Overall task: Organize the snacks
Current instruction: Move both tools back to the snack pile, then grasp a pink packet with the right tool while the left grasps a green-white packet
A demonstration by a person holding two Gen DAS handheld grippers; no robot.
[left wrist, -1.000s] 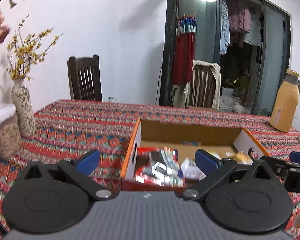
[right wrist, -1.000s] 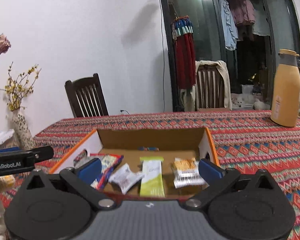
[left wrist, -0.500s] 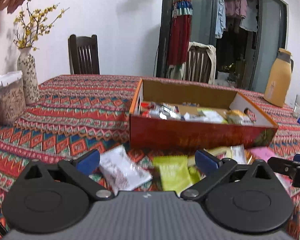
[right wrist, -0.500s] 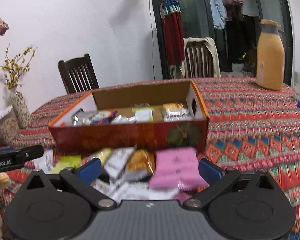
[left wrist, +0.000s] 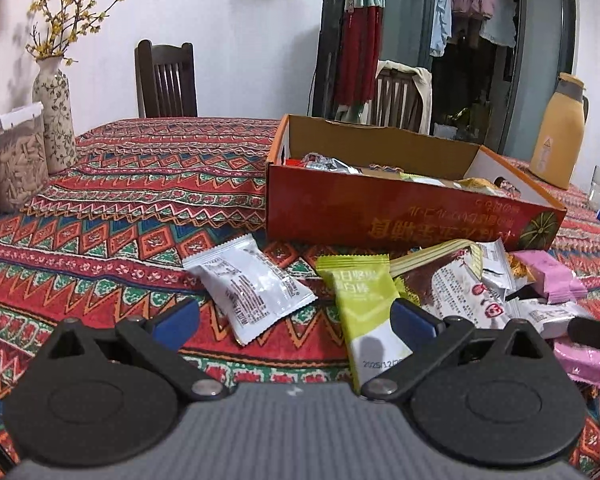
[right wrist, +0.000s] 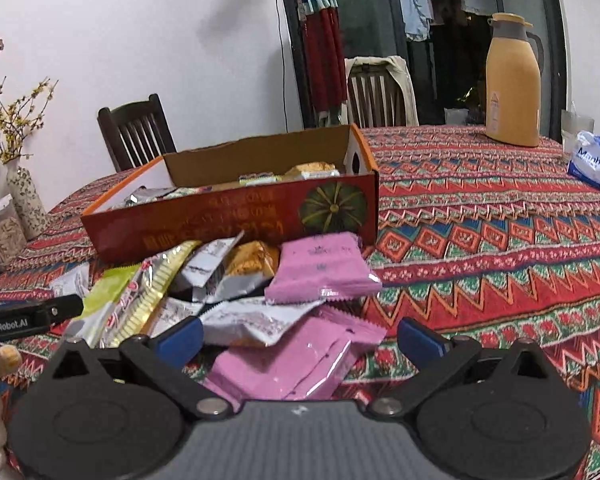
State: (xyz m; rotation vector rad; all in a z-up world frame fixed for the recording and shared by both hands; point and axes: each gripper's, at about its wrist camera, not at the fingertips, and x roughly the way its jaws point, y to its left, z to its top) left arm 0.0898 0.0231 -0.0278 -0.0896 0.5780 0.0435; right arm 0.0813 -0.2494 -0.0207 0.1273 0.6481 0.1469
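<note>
Before red box point(right wrist: 236, 216), crinkled pink point(right wrist: 320, 268), green point(left wrist: 360, 292), silver packets point(left wrist: 252, 284)

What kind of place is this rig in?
Most likely a home dining room: a table under a red patterned tablecloth, dark wooden dining chairs, a floral ceramic vase of yellow blossoms, and laundry hanging behind glass doors.

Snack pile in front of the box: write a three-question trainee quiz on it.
1. True or false: the left hand-held gripper grips the green packet.
2. Which colour are the packets nearest the right hand-held gripper? A pink B blue C black
3. Fill in: the loose snacks lie ___ the orange box.

Key: 1 false, both grippers are open and empty; 2 A, the pink packets; 3 outside, on the tablecloth by its front wall.
</note>
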